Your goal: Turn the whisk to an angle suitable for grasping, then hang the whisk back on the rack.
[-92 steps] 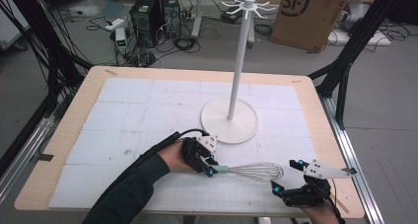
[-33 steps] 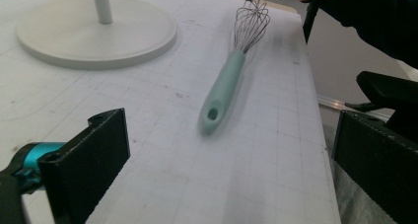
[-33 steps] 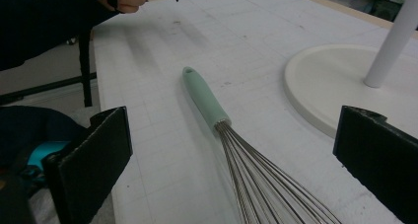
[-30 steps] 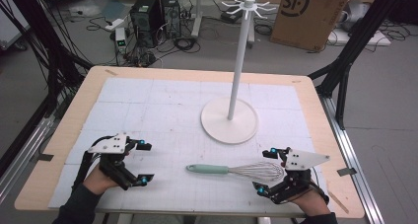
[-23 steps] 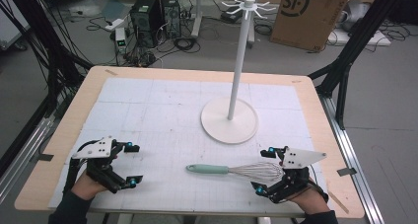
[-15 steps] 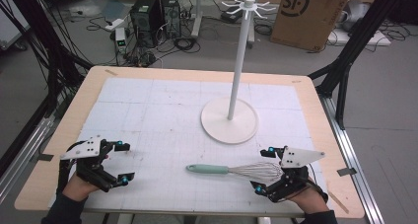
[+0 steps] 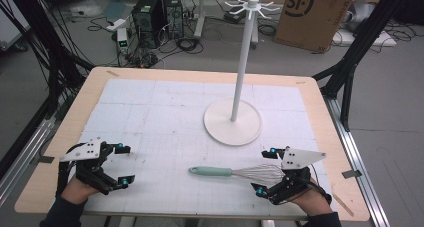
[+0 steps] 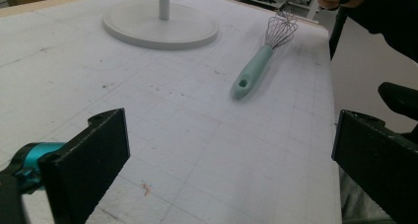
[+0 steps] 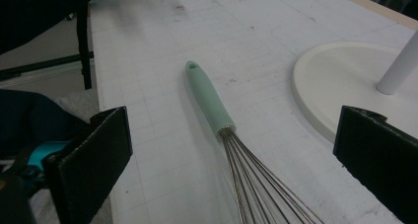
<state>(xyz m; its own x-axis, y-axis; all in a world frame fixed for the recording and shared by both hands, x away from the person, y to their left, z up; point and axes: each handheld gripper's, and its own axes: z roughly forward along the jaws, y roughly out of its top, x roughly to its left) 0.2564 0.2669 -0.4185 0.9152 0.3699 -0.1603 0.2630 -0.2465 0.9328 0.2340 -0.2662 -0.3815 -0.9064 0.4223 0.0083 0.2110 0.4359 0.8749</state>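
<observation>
white gridded desk [image 7: 150,117] is carrying a whisk [image 7: 235,171] lying flat near its front edge, wire end sitting between the wide-open right tool [image 7: 266,171], while the left tool [image 7: 123,163] is resting wide open and empty, well apart.

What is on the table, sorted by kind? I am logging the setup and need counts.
Whisk: 1
Stand: 1
Tongs, left and right, both open: 2
Total: 4
</observation>
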